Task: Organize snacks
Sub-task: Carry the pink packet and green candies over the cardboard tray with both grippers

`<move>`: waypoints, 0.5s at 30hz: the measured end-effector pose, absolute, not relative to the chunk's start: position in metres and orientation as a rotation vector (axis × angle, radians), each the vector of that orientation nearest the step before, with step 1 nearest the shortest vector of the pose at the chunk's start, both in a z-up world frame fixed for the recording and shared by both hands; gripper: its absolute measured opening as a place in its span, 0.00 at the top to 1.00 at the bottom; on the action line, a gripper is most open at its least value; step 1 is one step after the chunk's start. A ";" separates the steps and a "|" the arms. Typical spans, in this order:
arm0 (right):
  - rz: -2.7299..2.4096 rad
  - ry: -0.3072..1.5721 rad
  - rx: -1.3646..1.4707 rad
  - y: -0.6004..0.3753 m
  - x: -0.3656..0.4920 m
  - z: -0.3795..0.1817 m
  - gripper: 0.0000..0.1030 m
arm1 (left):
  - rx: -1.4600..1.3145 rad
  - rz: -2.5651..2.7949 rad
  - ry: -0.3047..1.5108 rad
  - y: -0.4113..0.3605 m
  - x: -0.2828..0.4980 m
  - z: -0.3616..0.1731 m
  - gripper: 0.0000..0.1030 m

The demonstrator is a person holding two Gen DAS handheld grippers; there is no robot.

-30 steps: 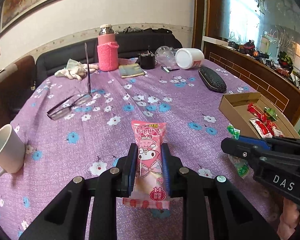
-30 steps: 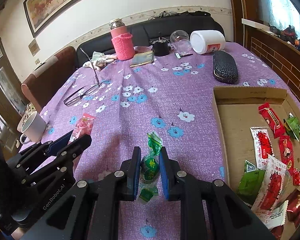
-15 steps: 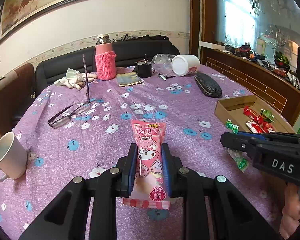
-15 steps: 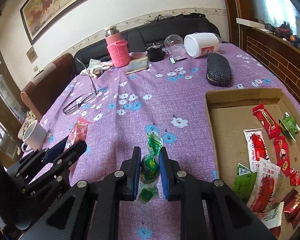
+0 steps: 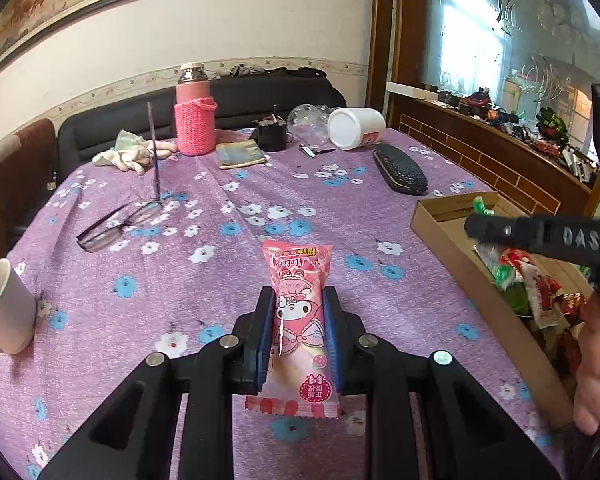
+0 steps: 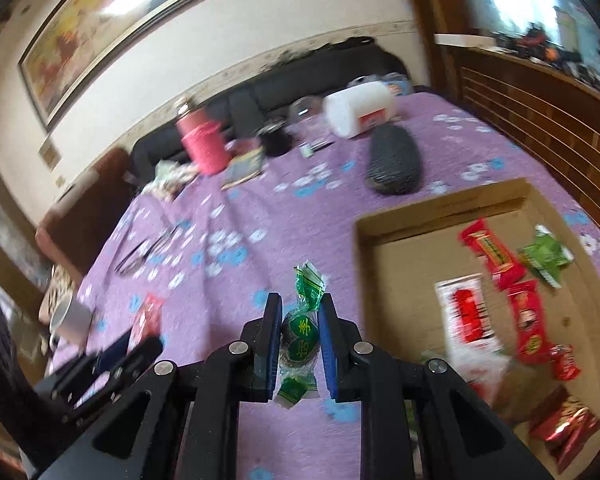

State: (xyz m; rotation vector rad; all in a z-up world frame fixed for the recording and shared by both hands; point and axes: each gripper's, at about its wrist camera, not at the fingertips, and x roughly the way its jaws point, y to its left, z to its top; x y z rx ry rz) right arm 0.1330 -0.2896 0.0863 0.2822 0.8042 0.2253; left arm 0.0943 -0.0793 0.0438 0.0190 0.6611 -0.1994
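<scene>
My left gripper (image 5: 297,300) is shut on a pink cartoon snack packet (image 5: 298,312), held above the purple flowered tablecloth. My right gripper (image 6: 299,304) is shut on a green wrapped candy (image 6: 300,330), held just left of the cardboard box (image 6: 364,236). The box (image 5: 432,220) holds several red and green snack packets (image 6: 492,252). In the left wrist view the right gripper (image 5: 476,226) reaches over the box's near end, with the green candy's tip (image 5: 480,205) showing. In the right wrist view the left gripper (image 6: 140,350) with the pink packet (image 6: 146,316) is at lower left.
Glasses (image 5: 116,222), a white mug (image 5: 4,308), a pink flask (image 5: 194,120), a black case (image 5: 400,168), a white jar on its side (image 5: 356,128), a small notebook (image 5: 240,154) and a cloth (image 5: 130,152) lie on the table. A sofa lines the far edge.
Both grippers have risen with their snacks. The right gripper has swung right toward the box, its view tilted and blurred, and now reaches over the box's near end.
</scene>
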 end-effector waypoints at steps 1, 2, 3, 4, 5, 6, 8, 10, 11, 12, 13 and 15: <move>0.210 0.805 0.307 -0.298 0.135 0.086 0.82 | 0.015 -0.203 0.664 -0.081 0.094 0.044 0.78; 0.200 0.807 0.329 -0.304 0.137 0.086 0.82 | 0.012 -0.206 0.669 -0.082 0.095 0.045 0.78; 0.185 0.812 0.356 -0.313 0.139 0.085 0.82 | 0.004 -0.214 0.678 -0.085 0.095 0.046 0.78; 0.174 0.815 0.372 -0.318 0.140 0.084 0.82 | -0.007 -0.228 0.687 -0.087 0.095 0.047 0.78; 0.166 0.818 0.385 -0.322 0.141 0.084 0.82 | -0.012 -0.239 0.694 -0.090 0.095 0.049 0.78; 0.156 0.821 0.404 -0.328 0.141 0.085 0.82 | -0.010 -0.248 0.701 -0.094 0.095 0.050 0.78; 0.140 0.818 0.430 -0.339 0.142 0.087 0.82 | 0.011 -0.270 0.711 -0.108 0.094 0.055 0.78; 0.104 0.810 0.468 -0.357 0.142 0.089 0.82 | 0.019 -0.302 0.714 -0.123 0.092 0.061 0.78; 0.087 0.810 0.490 -0.367 0.143 0.089 0.82 | 0.020 -0.323 0.719 -0.132 0.092 0.064 0.78; 0.069 0.813 0.506 -0.376 0.143 0.089 0.82 | 0.016 -0.355 0.726 -0.146 0.092 0.068 0.78; 0.052 0.816 0.522 -0.384 0.143 0.088 0.82 | 0.015 -0.379 0.731 -0.156 0.091 0.070 0.78; 0.020 0.829 0.568 -0.406 0.145 0.084 0.82 | 0.015 -0.430 0.738 -0.180 0.090 0.073 0.78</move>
